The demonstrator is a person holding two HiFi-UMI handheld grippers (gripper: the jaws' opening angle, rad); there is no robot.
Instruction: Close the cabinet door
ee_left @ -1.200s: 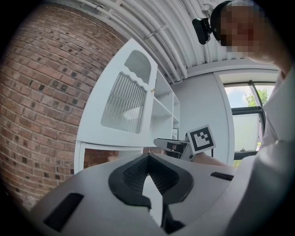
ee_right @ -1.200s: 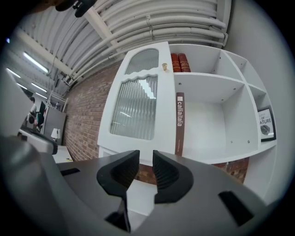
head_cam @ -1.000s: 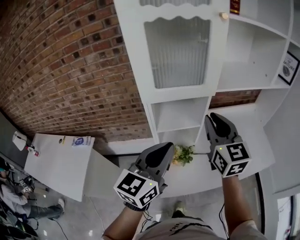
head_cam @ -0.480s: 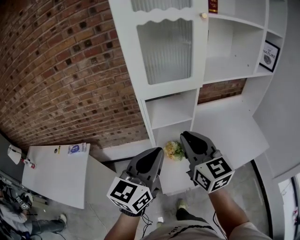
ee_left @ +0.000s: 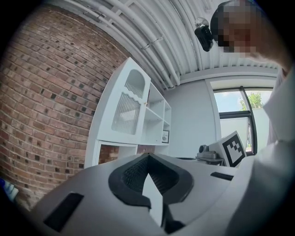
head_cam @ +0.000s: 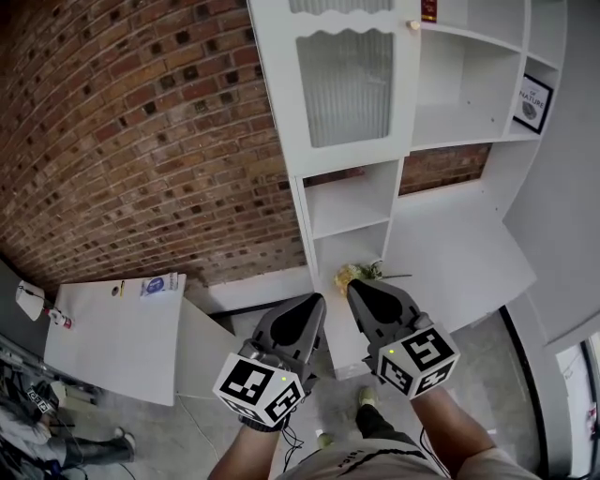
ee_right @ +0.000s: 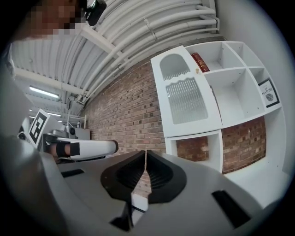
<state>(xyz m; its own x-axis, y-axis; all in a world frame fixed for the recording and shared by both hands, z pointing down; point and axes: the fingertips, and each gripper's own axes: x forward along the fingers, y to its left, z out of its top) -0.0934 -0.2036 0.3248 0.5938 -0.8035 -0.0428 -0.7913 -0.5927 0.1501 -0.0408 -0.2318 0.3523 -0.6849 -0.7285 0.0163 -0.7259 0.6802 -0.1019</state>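
Observation:
The white cabinet door with ribbed glass and a small round knob lies flat against the cabinet front, over the upper left compartment. It shows the same way in the right gripper view and, further off, in the left gripper view. Both grippers hang side by side well short of the cabinet and touch nothing. My left gripper is shut and empty, its tips meeting. My right gripper has just been closing; its jaws now meet with nothing between them.
A small bunch of flowers lies on the low white counter under the open shelves. A framed picture and a red book sit in the shelves. A white table stands at the left by the brick wall.
Both grippers have drawn back from the cabinet toward me. The right one swung left to sit beside the left one, and its jaws closed.

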